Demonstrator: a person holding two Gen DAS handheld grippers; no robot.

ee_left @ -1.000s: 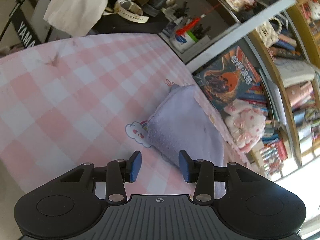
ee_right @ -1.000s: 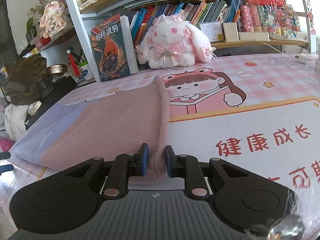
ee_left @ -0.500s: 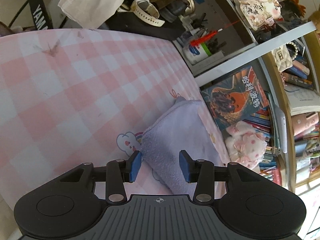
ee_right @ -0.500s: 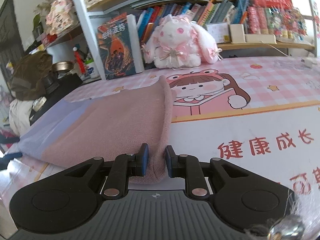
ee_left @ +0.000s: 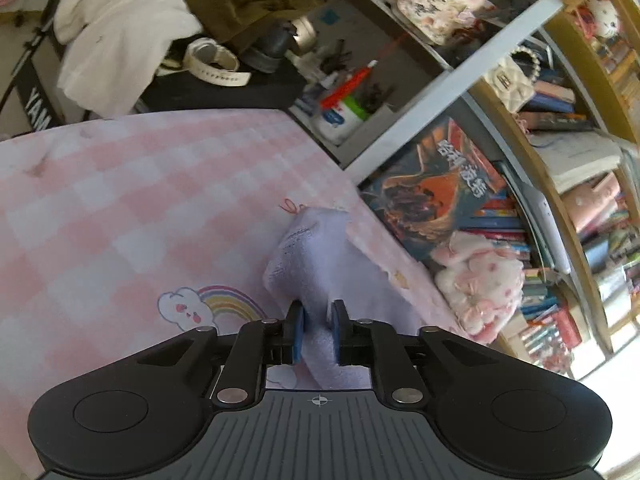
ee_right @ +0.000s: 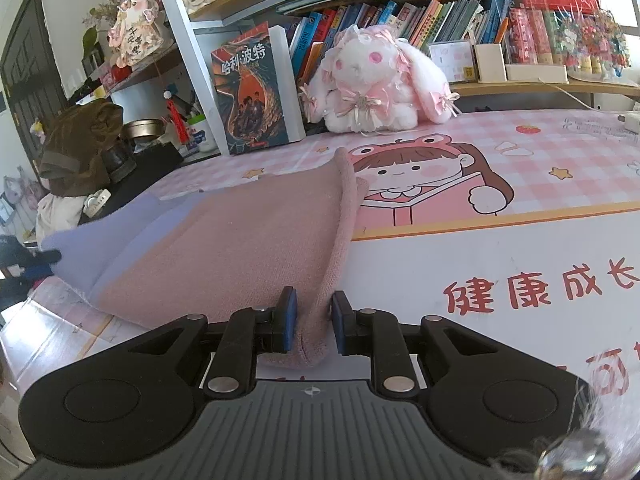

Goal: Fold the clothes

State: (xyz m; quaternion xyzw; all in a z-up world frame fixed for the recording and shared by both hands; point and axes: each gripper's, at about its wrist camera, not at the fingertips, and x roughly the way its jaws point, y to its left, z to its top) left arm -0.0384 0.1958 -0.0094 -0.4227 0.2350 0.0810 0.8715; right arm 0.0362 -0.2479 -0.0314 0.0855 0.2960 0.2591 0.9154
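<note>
Cloth: a towel-like piece (ee_right: 240, 240), pink over most of its face with a lilac band at one end, lying on the worktop (ee_right: 500, 256), which is covered by a pink checked cartoon mat.
Left gripper (ee_left: 316, 330): narrowed to a small gap, pads pinching the lilac end (ee_left: 320, 264); the cloth rises ahead of it in a small peak and runs away ahead and to its right.
Right gripper (ee_right: 313, 326): narrowed likewise, pads pinching the thick rolled pink edge (ee_right: 340, 240); that edge runs straight ahead from the jaws and the flat face spreads to its left.
Lie of the cloth: long axis stretches between the two grippers, lilac end at the left one, pink end at the right one; the near corner at each gripper is lifted, the middle rests on the worktop.
Key relation: each gripper holds its own end, so neither has to reach; in the right wrist view the left gripper shows as a dark shape at the far left, at the lilac tip (ee_right: 52, 246).
Fold state: the doubled pink edge suggests at least one layer lies over another; how many folds it carries I cannot tell.
Next move, as a judgement: with both ends gripped, one end would be carried along the long axis over the other, keeping the edges level.
Risk: the thick terry may slip from the pads, or the peak at the left end may drag the layers askew.
Nearby: a plush rabbit (ee_right: 380, 80) and a book (ee_right: 256, 92) stand beyond the cloth, well apart from both grippers.
</note>
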